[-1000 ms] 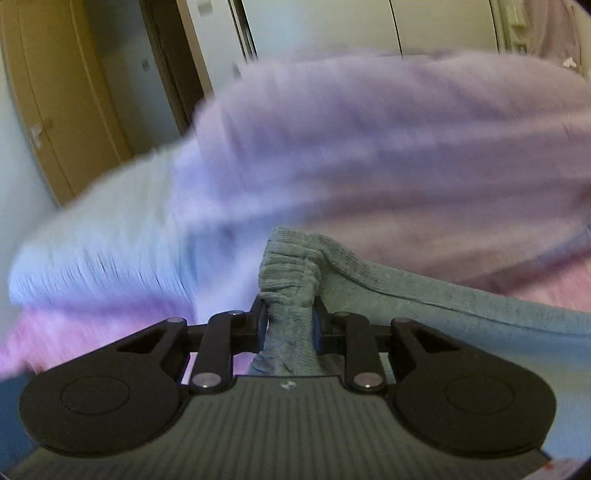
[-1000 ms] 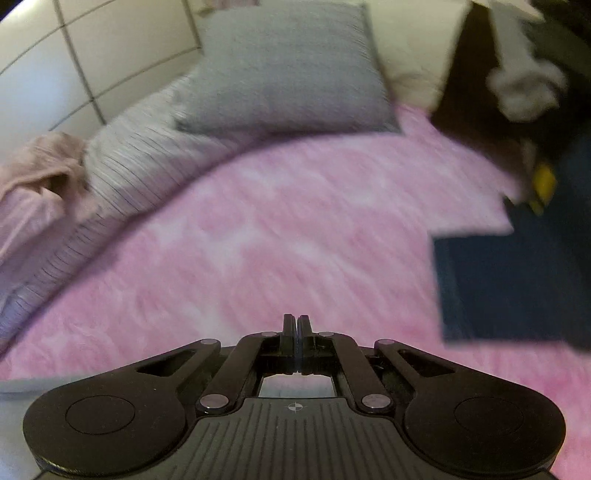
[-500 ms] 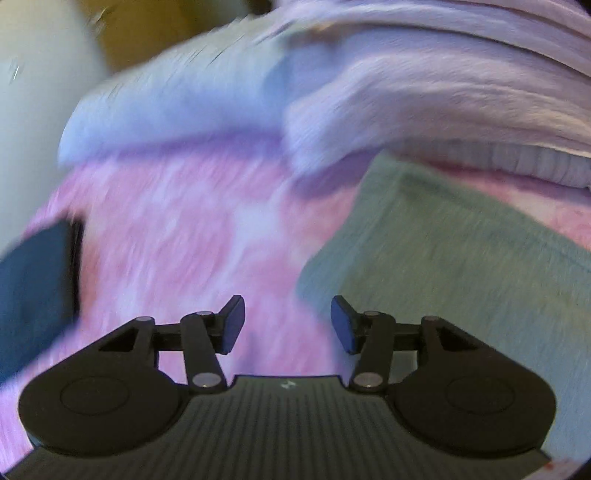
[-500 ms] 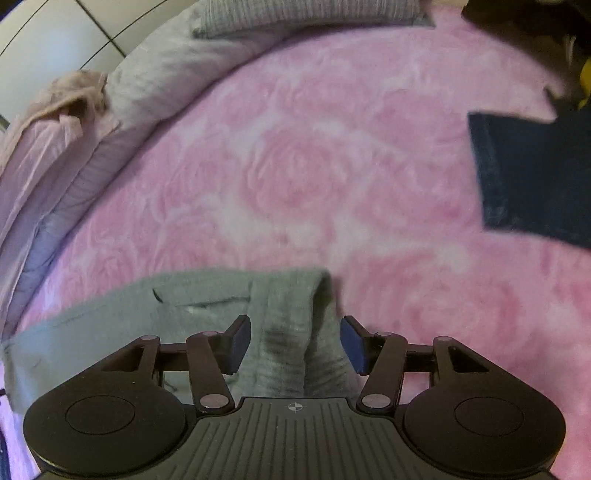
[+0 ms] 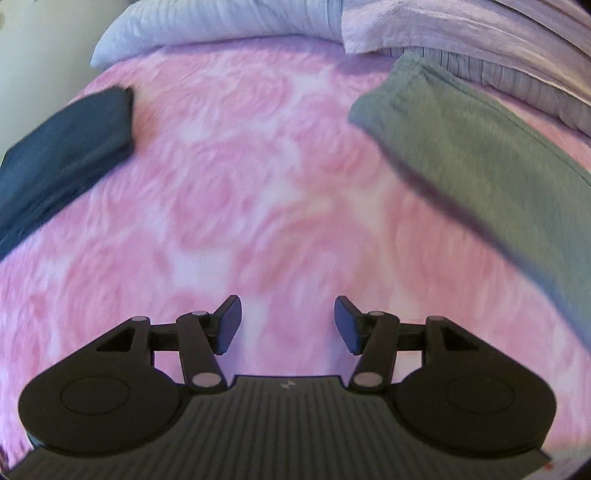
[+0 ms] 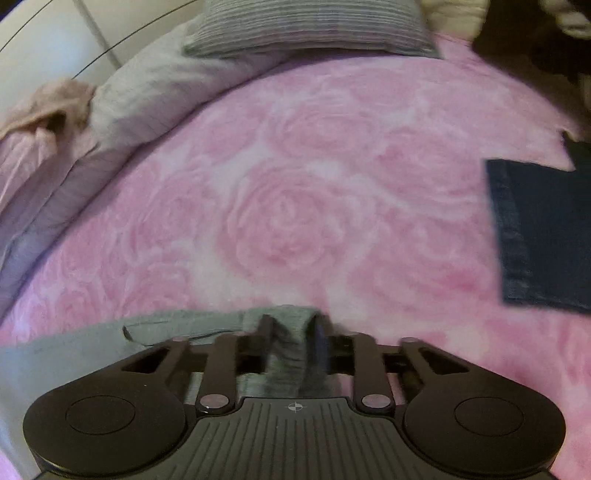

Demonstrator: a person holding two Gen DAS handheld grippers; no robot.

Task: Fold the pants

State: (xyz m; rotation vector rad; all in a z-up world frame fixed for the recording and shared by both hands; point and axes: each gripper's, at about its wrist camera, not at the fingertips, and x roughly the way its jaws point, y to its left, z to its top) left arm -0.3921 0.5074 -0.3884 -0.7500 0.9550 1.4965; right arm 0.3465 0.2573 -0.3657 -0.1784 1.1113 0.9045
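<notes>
The grey pants (image 5: 480, 147) lie flat on the pink rose-patterned bedspread (image 5: 258, 192), at the right of the left wrist view. My left gripper (image 5: 288, 325) hovers over bare bedspread to their left, its jaws opening with nothing between them. In the right wrist view a bunched fold of the grey pants (image 6: 207, 325) runs from the lower left up between the fingers of my right gripper (image 6: 291, 332). Its jaws are closing, and the cloth fills the gap between the pads.
Folded dark blue jeans (image 5: 62, 147) lie at the left edge of the bed, and the jeans (image 6: 543, 229) show at the right in the right wrist view. Lavender bedding (image 5: 480, 44) is piled behind the pants. A grey striped pillow (image 6: 306, 29) sits at the far end.
My left gripper let go of the grey waistband, opened and swung left and down over the bedspread. My right gripper opened, dropped onto the pants and is closing around a fold.
</notes>
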